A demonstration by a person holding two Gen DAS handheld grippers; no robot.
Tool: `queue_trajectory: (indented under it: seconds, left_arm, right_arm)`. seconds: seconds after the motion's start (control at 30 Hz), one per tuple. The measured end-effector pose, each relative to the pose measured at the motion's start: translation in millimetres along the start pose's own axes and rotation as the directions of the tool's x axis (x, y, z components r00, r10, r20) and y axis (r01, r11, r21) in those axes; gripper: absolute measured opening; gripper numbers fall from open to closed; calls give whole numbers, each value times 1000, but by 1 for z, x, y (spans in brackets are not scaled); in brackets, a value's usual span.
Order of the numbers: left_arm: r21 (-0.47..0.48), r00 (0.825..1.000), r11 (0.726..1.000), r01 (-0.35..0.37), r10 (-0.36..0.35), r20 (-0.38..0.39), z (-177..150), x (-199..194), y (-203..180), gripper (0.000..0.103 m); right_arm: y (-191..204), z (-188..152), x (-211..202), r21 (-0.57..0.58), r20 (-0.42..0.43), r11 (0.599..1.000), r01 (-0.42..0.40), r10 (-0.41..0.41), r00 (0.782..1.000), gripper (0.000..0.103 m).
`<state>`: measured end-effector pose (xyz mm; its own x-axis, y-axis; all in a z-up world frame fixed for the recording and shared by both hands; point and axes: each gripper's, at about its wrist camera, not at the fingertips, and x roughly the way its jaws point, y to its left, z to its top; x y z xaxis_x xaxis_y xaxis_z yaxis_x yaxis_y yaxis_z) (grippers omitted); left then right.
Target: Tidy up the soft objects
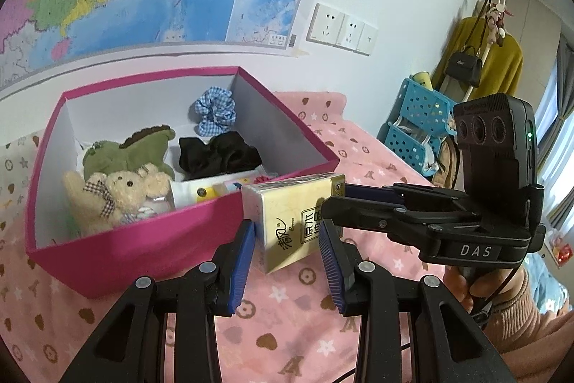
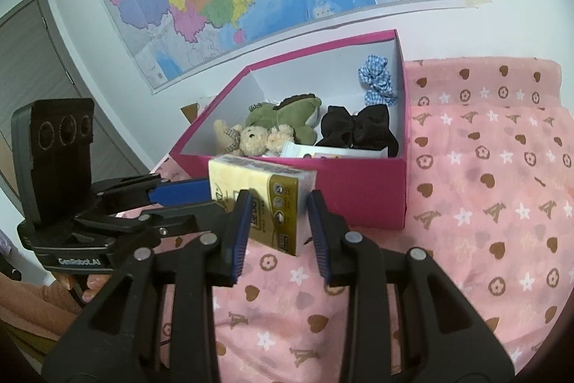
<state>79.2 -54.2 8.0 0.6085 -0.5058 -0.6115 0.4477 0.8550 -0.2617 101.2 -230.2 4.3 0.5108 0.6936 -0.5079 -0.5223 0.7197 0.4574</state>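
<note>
both the left gripper (image 1: 287,261) and the right gripper (image 2: 276,232) squeeze the soft yellow tissue pack (image 1: 290,221), held just in front of the pink cardboard box (image 1: 118,250), long side across.

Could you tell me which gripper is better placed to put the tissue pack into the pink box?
Probably the right gripper: it grips the tissue pack, with the pink box straight ahead.

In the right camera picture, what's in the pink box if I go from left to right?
Beige teddy bear → green plush toy → black scrunchie, with the blue checked scrunchie farthest right, at the back.
</note>
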Motion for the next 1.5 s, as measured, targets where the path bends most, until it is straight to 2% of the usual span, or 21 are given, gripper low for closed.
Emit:
queue_trajectory:
  seconds: [0.6, 1.5]
  left_arm:
    - [22, 998, 999, -42, 41, 54, 33, 1, 1, 36]
    - [-38, 999, 998, -51, 51, 12, 57, 36, 29, 36]
  right_arm:
    - [2, 32, -6, -49, 62, 999, 16, -13, 998, 35]
    - [-19, 59, 24, -26, 37, 999, 35, -34, 999, 35]
